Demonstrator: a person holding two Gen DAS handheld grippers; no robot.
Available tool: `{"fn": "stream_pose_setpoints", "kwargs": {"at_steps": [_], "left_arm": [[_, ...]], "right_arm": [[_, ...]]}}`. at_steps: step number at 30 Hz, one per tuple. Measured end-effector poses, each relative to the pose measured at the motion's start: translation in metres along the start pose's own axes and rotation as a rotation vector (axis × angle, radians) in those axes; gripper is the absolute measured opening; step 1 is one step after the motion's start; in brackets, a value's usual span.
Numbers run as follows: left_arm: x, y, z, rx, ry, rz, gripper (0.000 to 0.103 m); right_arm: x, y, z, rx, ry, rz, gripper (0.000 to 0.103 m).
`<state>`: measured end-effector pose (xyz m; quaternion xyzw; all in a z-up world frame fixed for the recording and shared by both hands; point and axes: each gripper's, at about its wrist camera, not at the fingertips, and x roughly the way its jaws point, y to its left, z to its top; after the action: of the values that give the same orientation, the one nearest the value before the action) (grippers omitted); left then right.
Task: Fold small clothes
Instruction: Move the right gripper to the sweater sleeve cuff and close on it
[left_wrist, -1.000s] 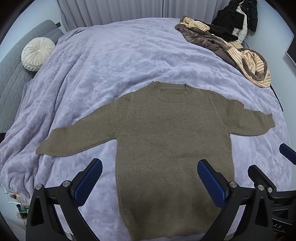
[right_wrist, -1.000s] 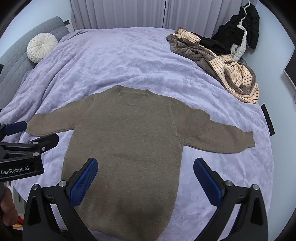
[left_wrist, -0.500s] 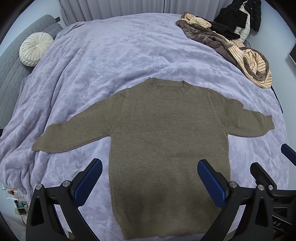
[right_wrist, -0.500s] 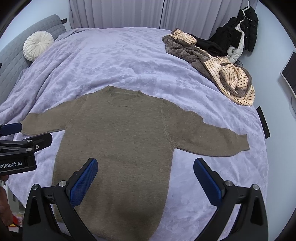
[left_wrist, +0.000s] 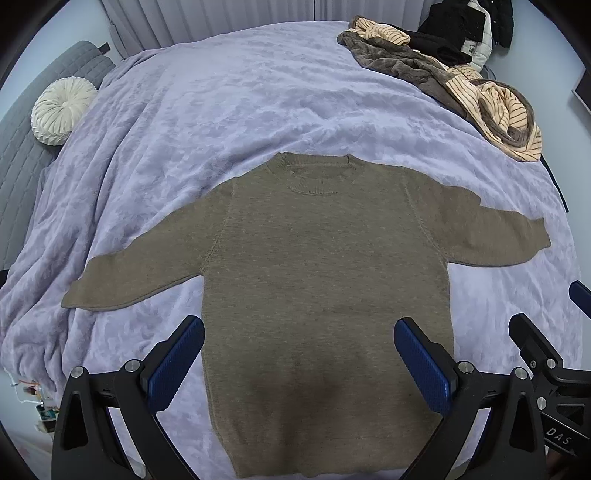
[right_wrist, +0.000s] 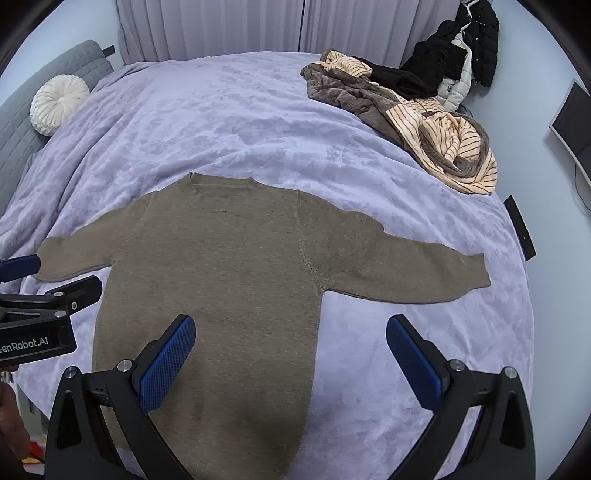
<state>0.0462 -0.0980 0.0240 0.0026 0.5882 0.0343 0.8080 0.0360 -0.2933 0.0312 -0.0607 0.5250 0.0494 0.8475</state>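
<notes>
Sweater (left_wrist: 325, 280) flat on bed (left_wrist: 229, 110), sleeves spread, collar far. Left gripper (left_wrist: 299, 354) and right gripper (right_wrist: 291, 350) above near hem, jaws wide apart, empty.

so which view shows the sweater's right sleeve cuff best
The right wrist view: the olive-brown knit sweater's right sleeve cuff lies flat and well inside the frame. The left wrist view shows the same cuff too, but squeezed near the distorted edge.

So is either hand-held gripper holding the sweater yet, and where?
Nothing is held. The left hand-held gripper and right hand-held gripper are open above the flat sweater.
</notes>
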Motion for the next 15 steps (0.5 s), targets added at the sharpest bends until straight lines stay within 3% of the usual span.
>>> {"fn": "stream_pose_setpoints", "kwargs": {"at_steps": [15], "left_arm": [[0.013,-0.042,0.016,0.023,0.01,-0.001,0.103]], "right_arm": [[0.018,-0.044,0.006,0.044,0.007,-0.019,0.103]]}}
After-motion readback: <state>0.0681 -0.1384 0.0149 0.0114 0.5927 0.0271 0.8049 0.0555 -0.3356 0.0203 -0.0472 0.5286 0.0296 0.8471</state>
